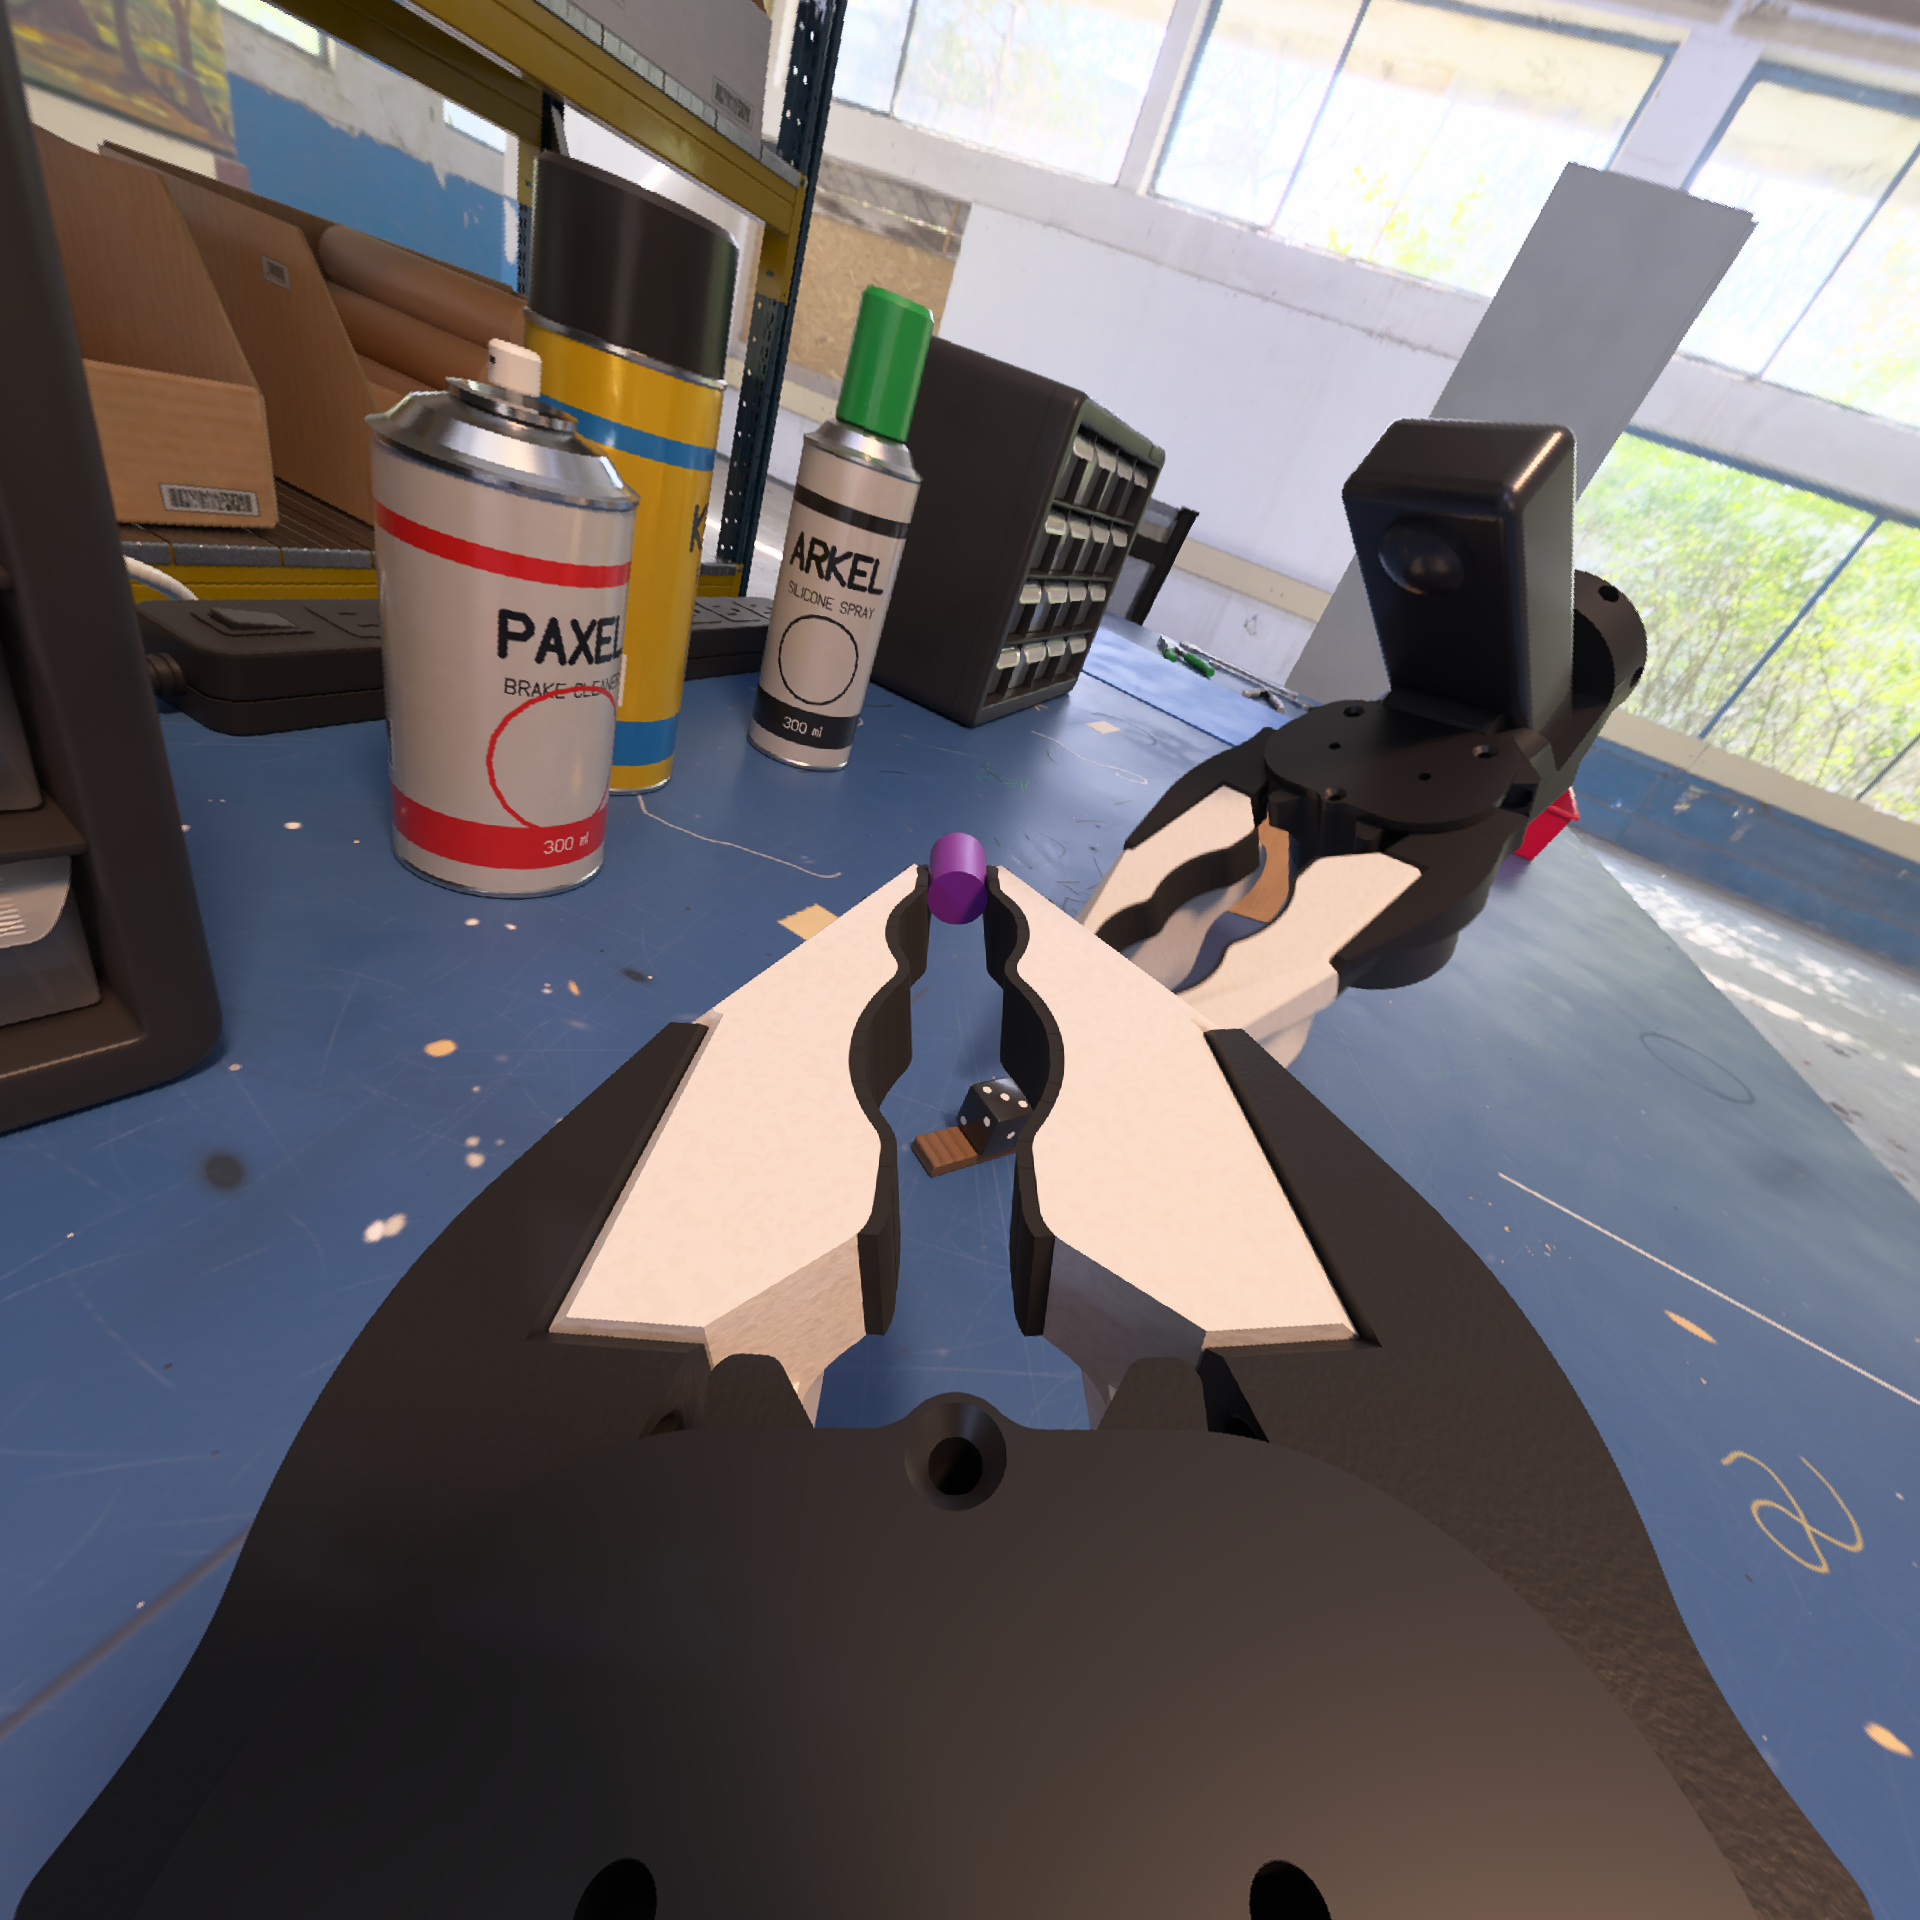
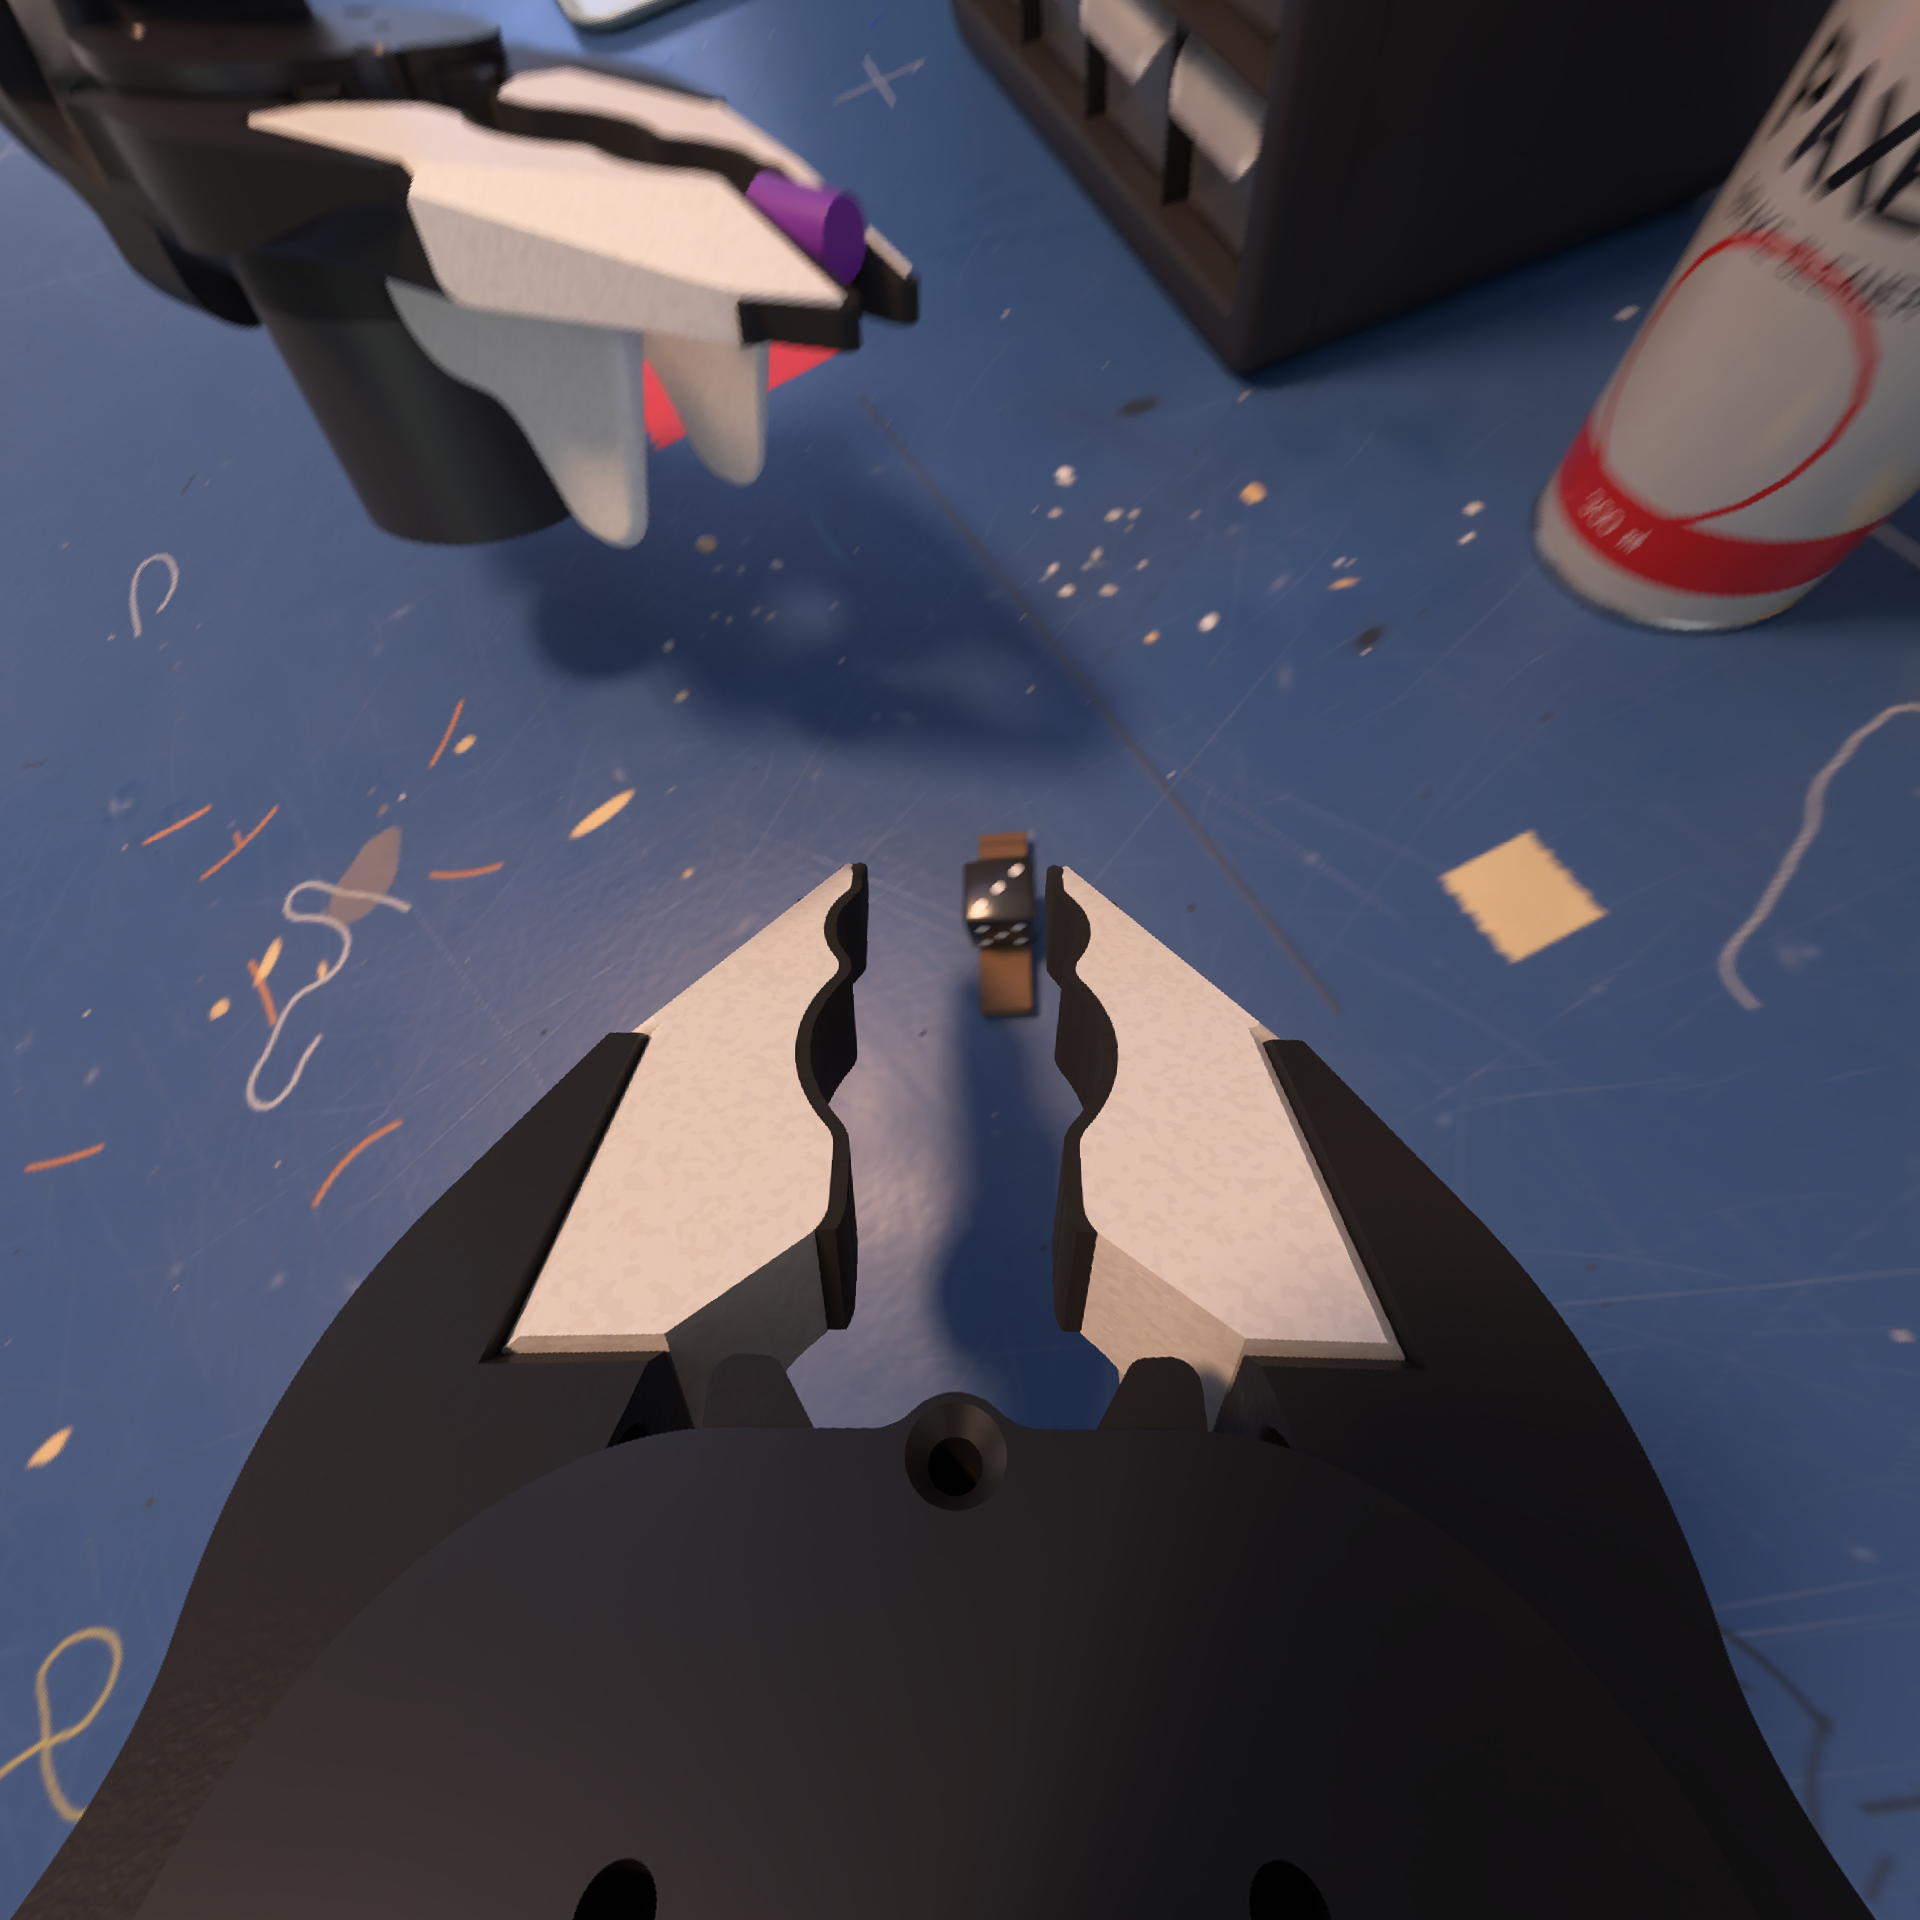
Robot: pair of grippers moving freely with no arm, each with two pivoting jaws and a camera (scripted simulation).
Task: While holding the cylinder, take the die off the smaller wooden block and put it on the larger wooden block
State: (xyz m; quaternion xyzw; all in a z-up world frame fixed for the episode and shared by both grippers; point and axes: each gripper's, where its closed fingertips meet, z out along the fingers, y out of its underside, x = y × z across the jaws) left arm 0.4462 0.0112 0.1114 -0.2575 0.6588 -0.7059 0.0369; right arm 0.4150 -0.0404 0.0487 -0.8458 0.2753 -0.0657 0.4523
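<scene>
Left wrist view: left gripper (image 1: 957, 883) pinching purple cylinder (image 1: 956, 878) at fingertips, black die (image 1: 994, 1117) on small wooden block (image 1: 941, 1149) on blue table (image 1: 364, 1091) below, spray cans (image 1: 504, 665) behind; right wrist view: right gripper (image 2: 956, 883) spread, tips flanking die (image 2: 998, 904) on its block (image 2: 1007, 982), not touching.

We see the spray can (image 2: 1756, 343) blurred, cut off at two o'clock. The right gripper (image 1: 1195, 935) hides most of a tan block (image 1: 1262, 883).
</scene>
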